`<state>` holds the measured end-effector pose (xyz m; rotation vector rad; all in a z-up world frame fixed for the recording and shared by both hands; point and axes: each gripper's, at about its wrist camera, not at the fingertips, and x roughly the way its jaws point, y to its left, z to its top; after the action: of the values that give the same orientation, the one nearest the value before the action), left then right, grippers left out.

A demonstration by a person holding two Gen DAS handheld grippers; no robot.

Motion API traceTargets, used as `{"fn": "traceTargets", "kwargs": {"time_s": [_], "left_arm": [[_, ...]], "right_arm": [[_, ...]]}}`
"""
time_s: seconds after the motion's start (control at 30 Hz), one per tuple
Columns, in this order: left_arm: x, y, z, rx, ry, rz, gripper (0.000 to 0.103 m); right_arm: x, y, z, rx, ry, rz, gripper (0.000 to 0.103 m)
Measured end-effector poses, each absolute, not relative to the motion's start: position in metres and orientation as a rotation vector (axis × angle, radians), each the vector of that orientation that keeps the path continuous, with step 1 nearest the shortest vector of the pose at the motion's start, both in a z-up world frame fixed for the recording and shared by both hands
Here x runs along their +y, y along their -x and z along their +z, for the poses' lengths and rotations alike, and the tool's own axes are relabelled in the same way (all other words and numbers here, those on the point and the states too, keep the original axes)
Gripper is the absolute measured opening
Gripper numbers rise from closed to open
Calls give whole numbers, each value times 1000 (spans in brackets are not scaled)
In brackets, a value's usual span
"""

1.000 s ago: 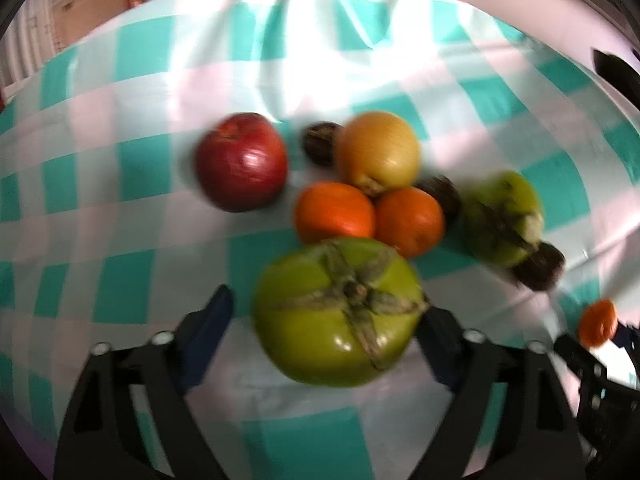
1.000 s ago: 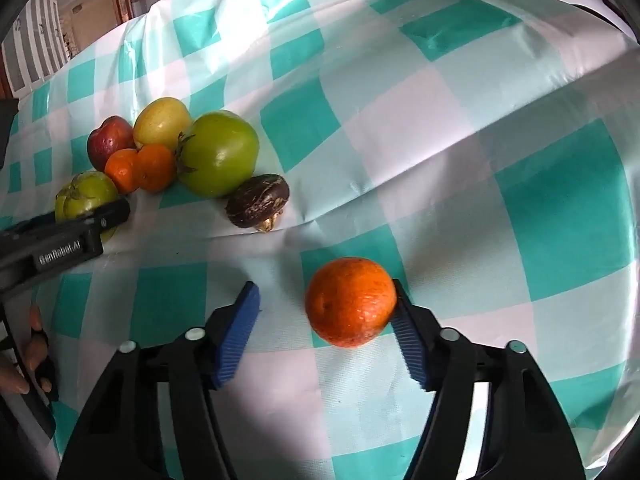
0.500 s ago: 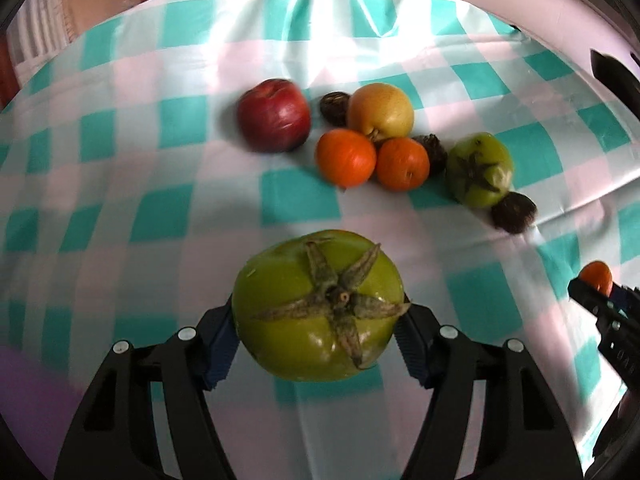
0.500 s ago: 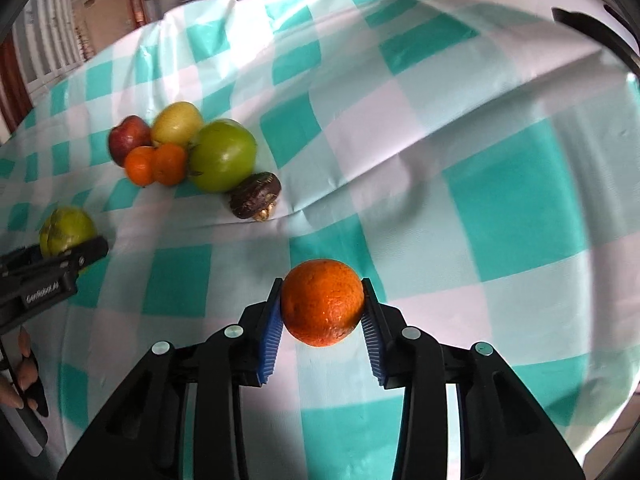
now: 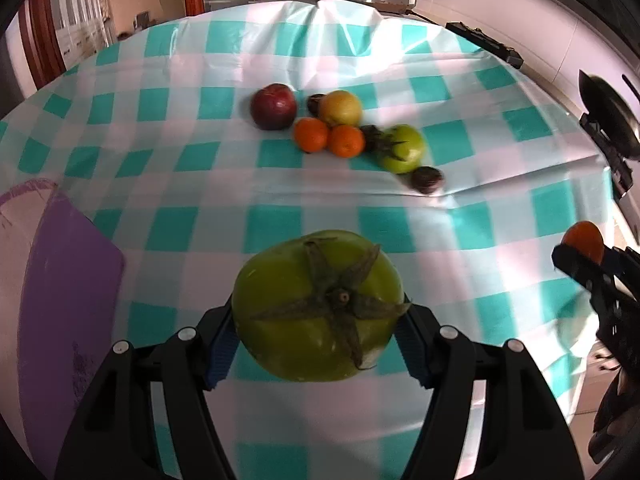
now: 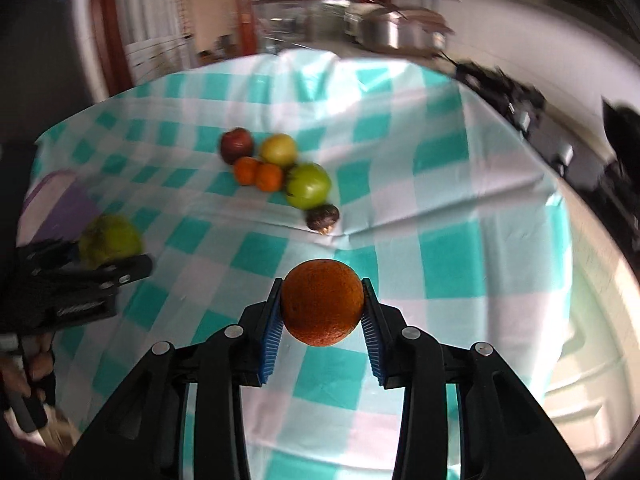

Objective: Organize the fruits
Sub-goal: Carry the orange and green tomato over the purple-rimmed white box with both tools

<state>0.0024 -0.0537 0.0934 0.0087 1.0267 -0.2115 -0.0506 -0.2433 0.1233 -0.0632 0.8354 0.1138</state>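
**Both claws loaded and raised off the cloth**

Since a second ago: my left claw [image 5: 318, 330] has closed its pads onto the big green tomato [image 5: 318, 306] and lifted it away from the fruit pile [image 5: 344, 136]; my right claw [image 6: 322, 320] has clamped the orange [image 6: 322, 302] and raised it too.

Pile left on the checked cloth [image 5: 460, 216]: red apple [image 5: 274, 106], yellow apple [image 5: 341, 108], two small oranges, a smaller green tomato [image 5: 402, 148], dark fruits.

Room: bare cloth between pile and claws. Purple board [image 5: 68, 280] at the near left edge. Cloth drops off at the right edge.
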Motion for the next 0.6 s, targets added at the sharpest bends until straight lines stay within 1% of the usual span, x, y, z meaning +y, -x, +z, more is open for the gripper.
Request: {"fn": "traceTargets", "kwargs": {"time_s": [0.07,0.23,0.37,0.6], "left_arm": [[-65,0,104,1030,11,-216,68],[-62,9,134,957,10,-230,68],[-42,14,133,963,57,-193,68],[-14,51,128,929,-55,-238,68]], "right_arm": [[-248,58,135,826,85,150,37],[-252,63,152,811,111,219,37],[-233,61,166,796,189,280,37],[-200,49,186,777,214,315,37]]}}
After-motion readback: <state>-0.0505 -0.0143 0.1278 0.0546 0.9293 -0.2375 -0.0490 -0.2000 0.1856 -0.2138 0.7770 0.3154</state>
